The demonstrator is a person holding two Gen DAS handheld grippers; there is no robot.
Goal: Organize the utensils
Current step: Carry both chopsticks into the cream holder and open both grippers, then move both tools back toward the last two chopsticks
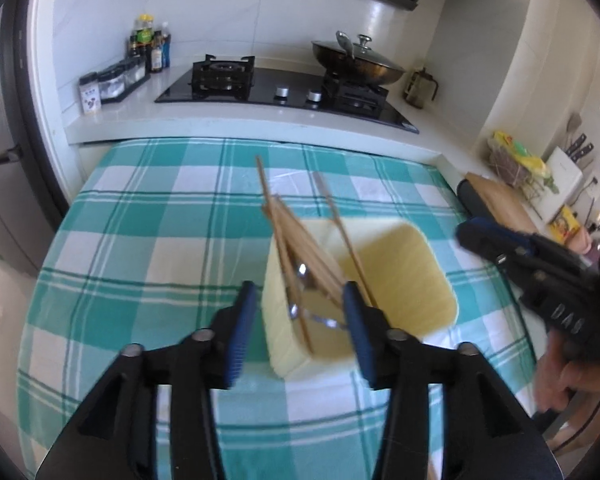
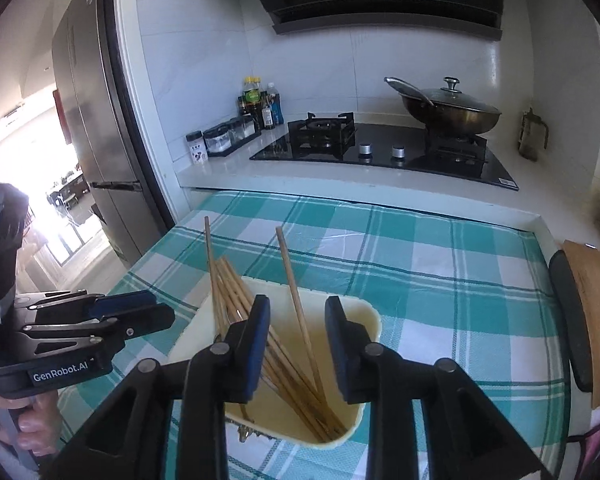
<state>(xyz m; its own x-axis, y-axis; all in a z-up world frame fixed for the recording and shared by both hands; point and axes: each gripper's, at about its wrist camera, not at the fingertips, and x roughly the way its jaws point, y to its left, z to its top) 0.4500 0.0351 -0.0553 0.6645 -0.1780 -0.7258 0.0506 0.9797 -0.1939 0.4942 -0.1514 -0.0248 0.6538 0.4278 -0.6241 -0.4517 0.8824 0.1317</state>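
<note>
- The left gripper (image 1: 300,300) hangs over the near edge of the bin (image 1: 420,256), jaws wide, holding nothing; the right gripper (image 2: 298,320) does the same from its side, jaws also spread and empty.
- In the left view the right gripper sits out at 3 o'clock, well apart from the bin; in the right view the left one shows at 9 o'clock.
- The bin, pale yellow and open-topped, stands on the checked cloth (image 1: 148,240), at the middle of each view.
- The chopsticks (image 2: 228,292) lean in a bundle against the bin's 10 o'clock wall, tips poking above the rim; one lone stick (image 2: 296,300) slants apart from them toward 12 o'clock.
- Something metal, likely spoons (image 1: 302,276), glints low inside the bin under the sticks; I cannot make out how many.
- The sticks look light, stiff and smooth, so I would expect them to roll or slip in a loose pinch. The free upper ends above the rim seem the best place to grip.
- The bin looks like light plastic and may slide on the cloth if nudged.
- Beyond, at 12 o'clock, a hob (image 1: 284,88) with a lidded wok (image 1: 360,62); bottles (image 1: 148,42) at 11 o'clock; a board (image 2: 596,304) at 3 o'clock.
- Nothing lies between either gripper and the sticks; the bin walls alone crowd a low reach.
</note>
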